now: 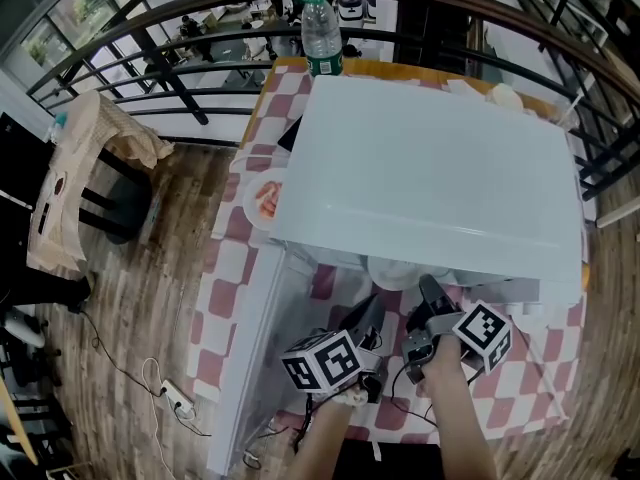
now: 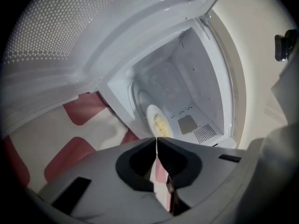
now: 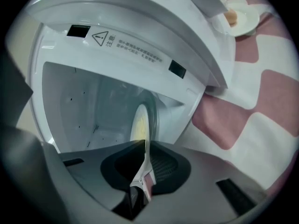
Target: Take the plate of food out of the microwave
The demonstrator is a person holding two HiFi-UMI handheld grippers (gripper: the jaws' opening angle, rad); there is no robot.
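Note:
The white microwave (image 1: pixel 430 168) stands on a red-and-white checked table with its door (image 1: pixel 250 338) swung open to the left. Inside, a white plate with yellow food (image 2: pixel 159 122) rests on the turntable; its edge (image 3: pixel 139 125) also shows in the right gripper view. Both grippers hover in front of the opening, short of the plate. My left gripper (image 1: pixel 370 315) (image 2: pixel 156 139) is shut with nothing in it. My right gripper (image 1: pixel 428 288) (image 3: pixel 145 143) points at the plate's rim, its jaws parted by a narrow slit with nothing between them.
A second plate with food (image 1: pixel 262 200) (image 3: pixel 240 17) sits on the table left of the microwave, behind the open door. A water bottle (image 1: pixel 321 30) stands at the table's far edge. A cloth-draped chair (image 1: pixel 90 168) and a power strip (image 1: pixel 178 400) are on the floor at left.

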